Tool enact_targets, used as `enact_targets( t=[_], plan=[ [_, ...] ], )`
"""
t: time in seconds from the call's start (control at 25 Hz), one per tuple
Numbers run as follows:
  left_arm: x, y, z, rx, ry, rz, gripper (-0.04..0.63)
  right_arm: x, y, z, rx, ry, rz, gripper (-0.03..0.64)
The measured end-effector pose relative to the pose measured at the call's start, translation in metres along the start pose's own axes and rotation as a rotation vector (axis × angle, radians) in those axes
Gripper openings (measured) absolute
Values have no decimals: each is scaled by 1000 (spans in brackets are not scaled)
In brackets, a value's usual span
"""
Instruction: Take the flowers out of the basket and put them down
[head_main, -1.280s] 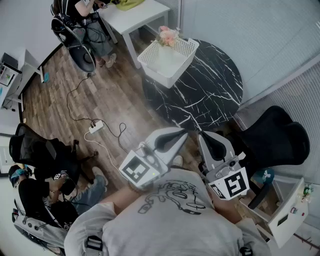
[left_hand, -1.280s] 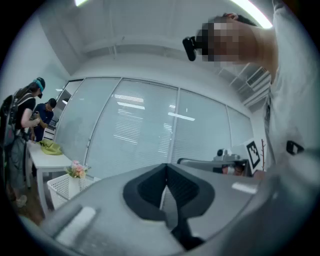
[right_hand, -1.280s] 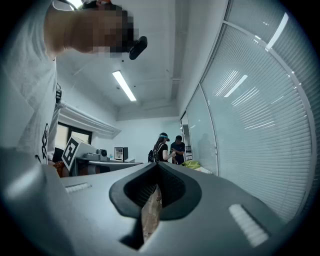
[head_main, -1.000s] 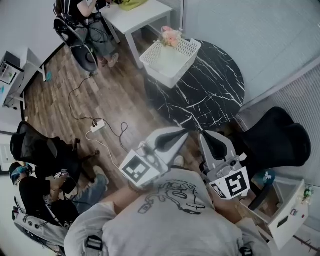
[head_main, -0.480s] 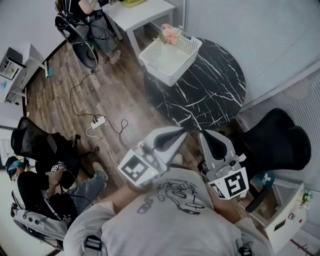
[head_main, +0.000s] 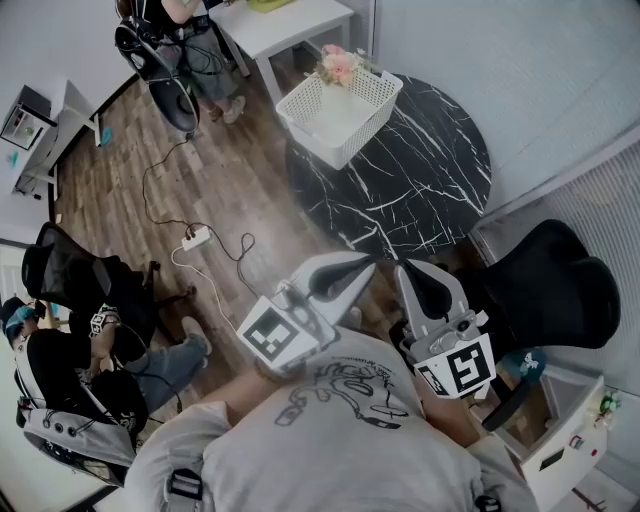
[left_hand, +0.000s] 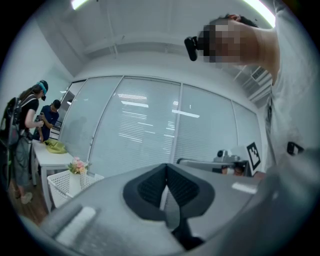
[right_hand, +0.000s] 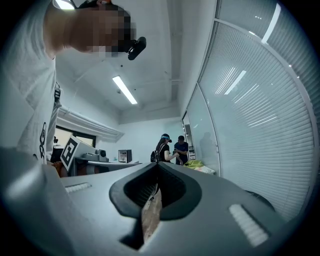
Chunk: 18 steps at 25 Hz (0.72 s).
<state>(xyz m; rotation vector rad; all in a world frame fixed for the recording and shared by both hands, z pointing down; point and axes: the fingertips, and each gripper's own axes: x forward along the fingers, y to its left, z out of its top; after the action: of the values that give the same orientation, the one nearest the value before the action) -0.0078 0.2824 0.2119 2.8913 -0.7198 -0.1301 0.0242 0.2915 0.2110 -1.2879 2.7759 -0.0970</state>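
Bright ceiling strip lights, strong fisheye edge distortion.

Barely anything moved. My view crept toward the round table (head_main: 420, 170), so the basket (head_main: 320, 140) and flowers (head_main: 337, 65) sit a touch higher in the head view, and the power strip (head_main: 197, 238) slid up too.

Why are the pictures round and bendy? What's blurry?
Head view: sharp, the basket and flowers clear, edges bowed. Left gripper view: fisheye circle with dark corners, near fingers soft. Right gripper view: same curve, ceiling light very bright.
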Motion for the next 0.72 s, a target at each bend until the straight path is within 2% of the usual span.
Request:
enact_targets(
  t=[0.36, 0.72],
  plan=[
    [7, 6, 2, 7, -17, 12, 3, 5, -9, -1, -5, -1, 13, 6],
    [16, 36, 2, 8, -19, 21, 3, 31, -25, -4, -17, 4, 19, 6]
  ],
)
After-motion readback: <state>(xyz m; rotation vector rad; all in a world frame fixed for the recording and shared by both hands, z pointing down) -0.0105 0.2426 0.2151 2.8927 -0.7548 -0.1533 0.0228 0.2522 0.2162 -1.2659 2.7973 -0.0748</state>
